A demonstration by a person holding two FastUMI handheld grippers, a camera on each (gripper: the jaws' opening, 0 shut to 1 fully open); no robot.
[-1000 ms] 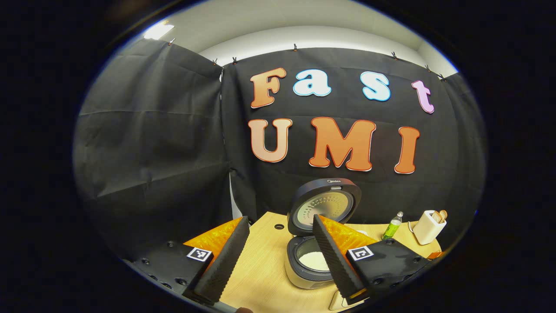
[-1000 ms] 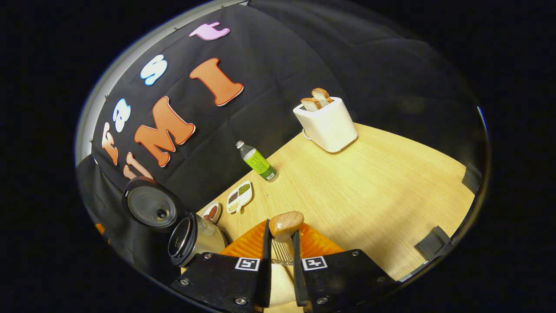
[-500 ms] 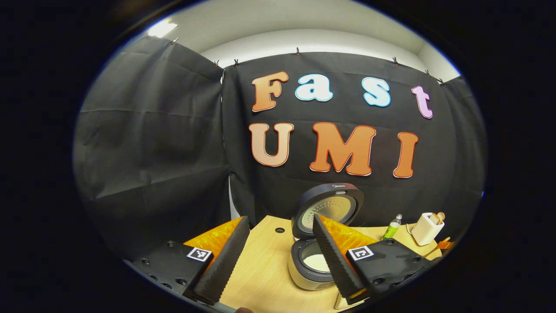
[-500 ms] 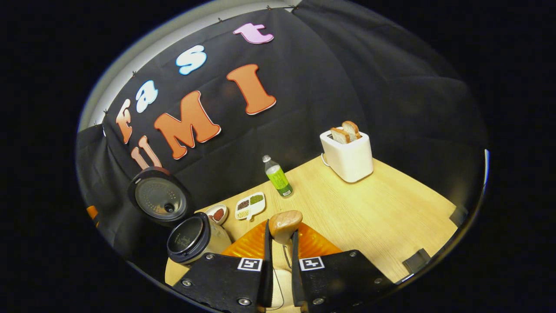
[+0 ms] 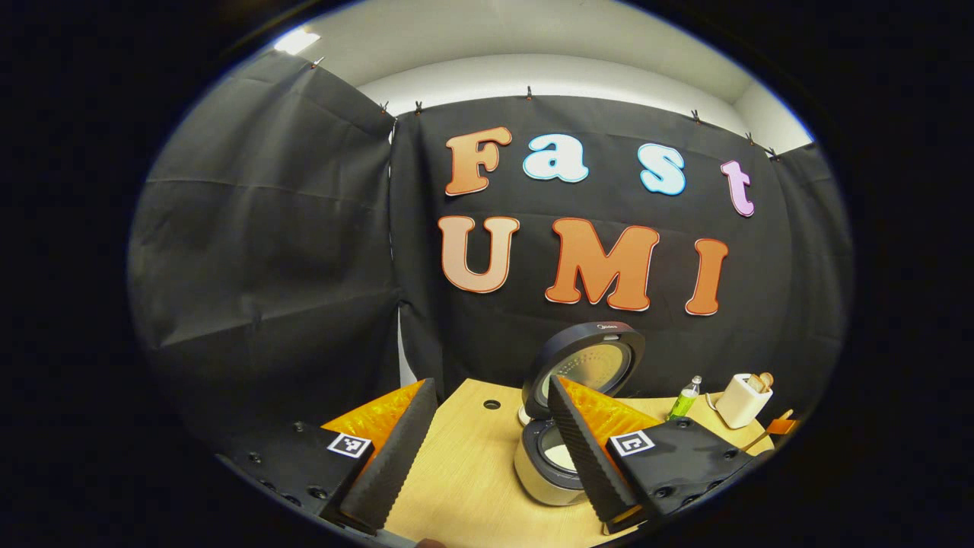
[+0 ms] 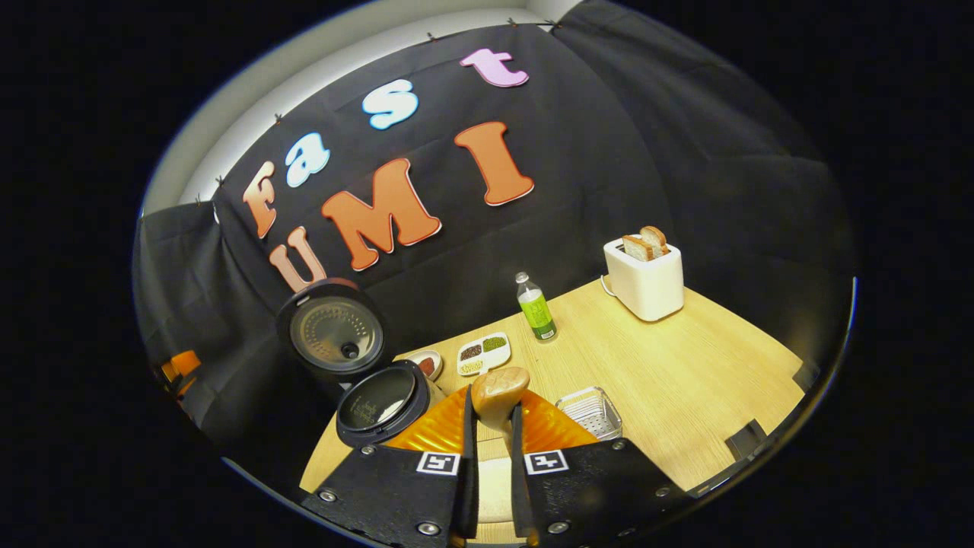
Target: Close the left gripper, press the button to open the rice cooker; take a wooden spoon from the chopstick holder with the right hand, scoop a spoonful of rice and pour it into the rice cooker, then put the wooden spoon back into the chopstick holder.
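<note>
The rice cooker (image 5: 549,466) stands open on the wooden table (image 5: 464,464), its lid (image 5: 586,365) upright and white rice in the pot. My left gripper (image 5: 490,385) is open and empty, short of the cooker and to its left. In the right gripper view my right gripper (image 6: 491,415) is shut on the wooden spoon (image 6: 498,388), whose bowl sticks out past the fingertips. Whether it carries rice is hidden. The open cooker (image 6: 380,403) lies just left of the spoon. The wire chopstick holder (image 6: 590,411) sits just to its right.
A small red dish (image 6: 428,364) and a divided dish of grains (image 6: 483,354) lie behind the spoon. A green bottle (image 6: 537,308) and a white toaster with bread (image 6: 645,278) stand at the back right. Black cloth walls the table's far side.
My right gripper has lifted and turned with the spoon; the wire holder, earlier between its fingers, now sits to the right. The cooker has come nearer the spoon. The left gripper drew back slightly.
</note>
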